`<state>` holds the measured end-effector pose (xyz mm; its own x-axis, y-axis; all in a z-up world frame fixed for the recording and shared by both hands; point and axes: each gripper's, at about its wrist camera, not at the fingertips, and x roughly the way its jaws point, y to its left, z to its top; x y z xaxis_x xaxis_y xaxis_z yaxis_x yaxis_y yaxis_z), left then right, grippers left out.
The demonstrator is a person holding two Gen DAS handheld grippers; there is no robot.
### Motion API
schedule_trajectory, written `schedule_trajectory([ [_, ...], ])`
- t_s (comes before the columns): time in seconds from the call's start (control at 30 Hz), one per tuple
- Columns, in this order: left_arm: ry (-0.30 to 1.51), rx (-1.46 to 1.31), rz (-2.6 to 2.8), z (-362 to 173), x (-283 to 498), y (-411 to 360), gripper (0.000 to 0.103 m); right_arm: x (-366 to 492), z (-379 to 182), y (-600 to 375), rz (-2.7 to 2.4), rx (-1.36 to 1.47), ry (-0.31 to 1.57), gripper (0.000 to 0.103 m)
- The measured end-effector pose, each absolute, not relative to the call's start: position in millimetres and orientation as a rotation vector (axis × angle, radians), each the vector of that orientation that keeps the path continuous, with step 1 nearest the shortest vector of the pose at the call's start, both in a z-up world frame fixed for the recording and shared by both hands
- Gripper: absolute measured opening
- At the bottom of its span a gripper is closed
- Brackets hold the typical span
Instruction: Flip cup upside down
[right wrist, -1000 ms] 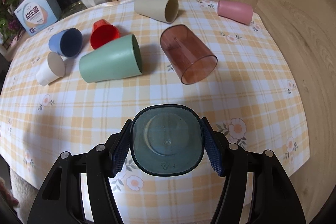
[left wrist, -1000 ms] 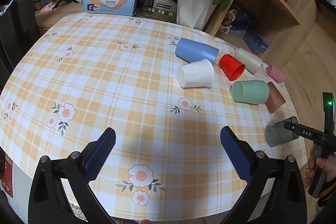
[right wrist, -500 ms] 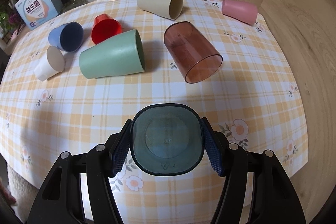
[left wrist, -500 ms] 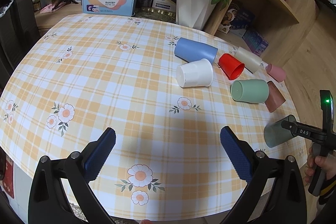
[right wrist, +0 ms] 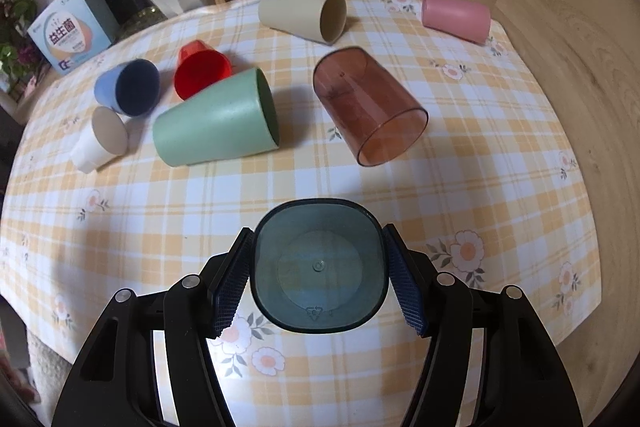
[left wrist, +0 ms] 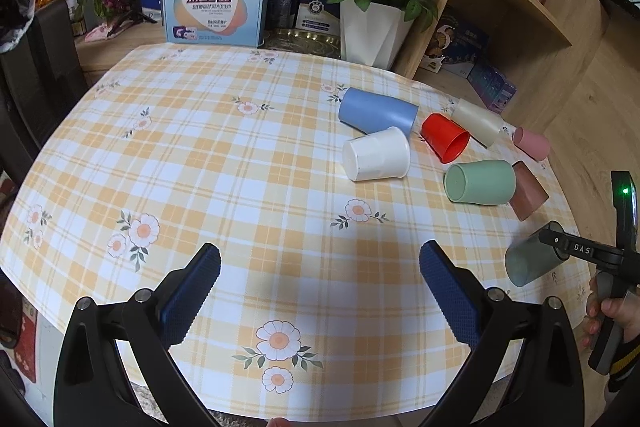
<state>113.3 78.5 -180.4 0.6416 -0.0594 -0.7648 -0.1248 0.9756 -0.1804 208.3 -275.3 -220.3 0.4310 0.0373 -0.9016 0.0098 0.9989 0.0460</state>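
Seven cups lie on their sides on the checked worktop [right wrist: 500, 187], left to right: white [right wrist: 98, 143], blue [right wrist: 128, 93], red [right wrist: 202, 69], green [right wrist: 216, 125], cream [right wrist: 304, 15], brown [right wrist: 366, 109], pink [right wrist: 456, 19]. Nearer, the right gripper [right wrist: 320, 279] clamps an eighth, the teal cup [right wrist: 320, 271], base toward the camera. The left gripper [left wrist: 320, 267] jaws gape wide, holding nothing

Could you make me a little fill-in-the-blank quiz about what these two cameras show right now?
1. The right gripper is shut on a see-through ____ cup.
2. The fingers of the left gripper stand ____ and hold nothing.
3. The green cup lies on its ____.
4. The cup lying nearest the white cup is ____.

Missing words: teal; open; side; blue
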Motion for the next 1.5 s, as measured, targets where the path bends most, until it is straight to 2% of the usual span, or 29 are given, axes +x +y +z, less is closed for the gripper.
schedule_trajectory([
  [0.23, 0.792, -0.156, 0.036, -143, 103, 64, 0.097, 187, -176, -270, 0.097, 0.062, 0.987, 0.075],
  [0.3, 0.765, -0.142, 0.033, -131, 99, 60, 0.097, 177, -156, -268, 0.112, 0.058, 0.933, 0.088],
  [0.93, 0.550, -0.089, -0.060, -17, 48, 18, 0.097, 76, -21, -271, 0.173, 0.094, 0.627, 0.088],
  [1.2, 0.459, -0.061, -0.052, 13, 27, 11, 0.097, 49, 13, -276, 0.140, 0.083, 0.552, 0.088],
  [1.5, 0.426, -0.027, -0.029, 25, 17, 8, 0.097, 38, 27, -276, 0.140, 0.078, 0.517, 0.088],
])
